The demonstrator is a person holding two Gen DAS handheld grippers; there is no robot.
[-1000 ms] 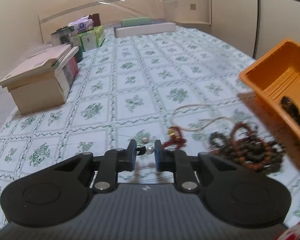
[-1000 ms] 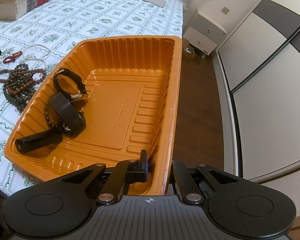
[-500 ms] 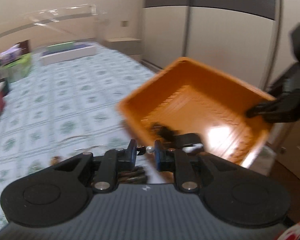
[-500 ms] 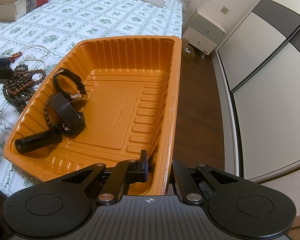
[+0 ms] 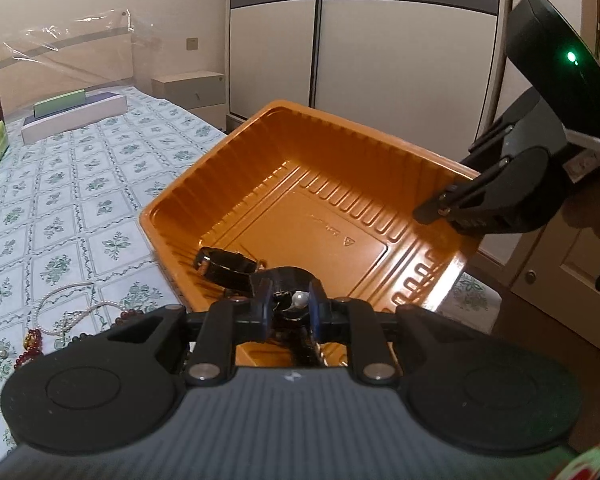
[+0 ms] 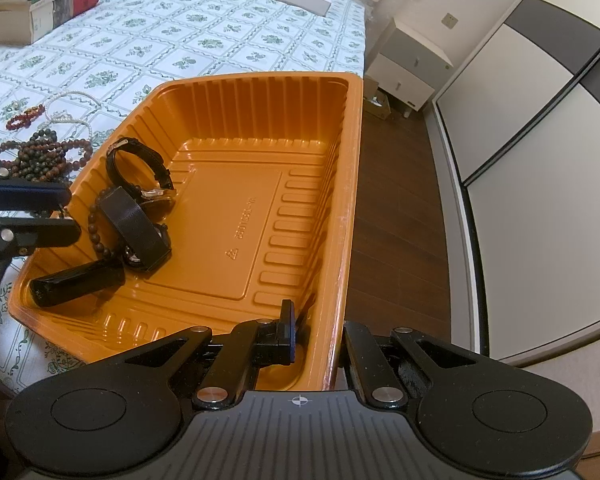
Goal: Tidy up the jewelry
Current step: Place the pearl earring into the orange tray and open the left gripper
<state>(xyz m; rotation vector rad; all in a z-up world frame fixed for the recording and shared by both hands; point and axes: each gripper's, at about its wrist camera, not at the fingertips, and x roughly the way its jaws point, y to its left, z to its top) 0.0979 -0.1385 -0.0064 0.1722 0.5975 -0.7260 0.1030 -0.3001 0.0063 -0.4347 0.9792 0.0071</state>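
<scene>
Left gripper (image 5: pixel 289 307) swung over ribbed orange plastic tray (image 6: pixel 260 152), jaws pinching round pearl (image 5: pixel 299 300), right gripper (image 6: pixel 316 332) clamping tray rim

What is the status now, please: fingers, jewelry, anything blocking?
Left gripper shut on pearl earring, over orange tray. Right gripper shut on tray rim. Watches already inside. Nothing blocking.
</scene>
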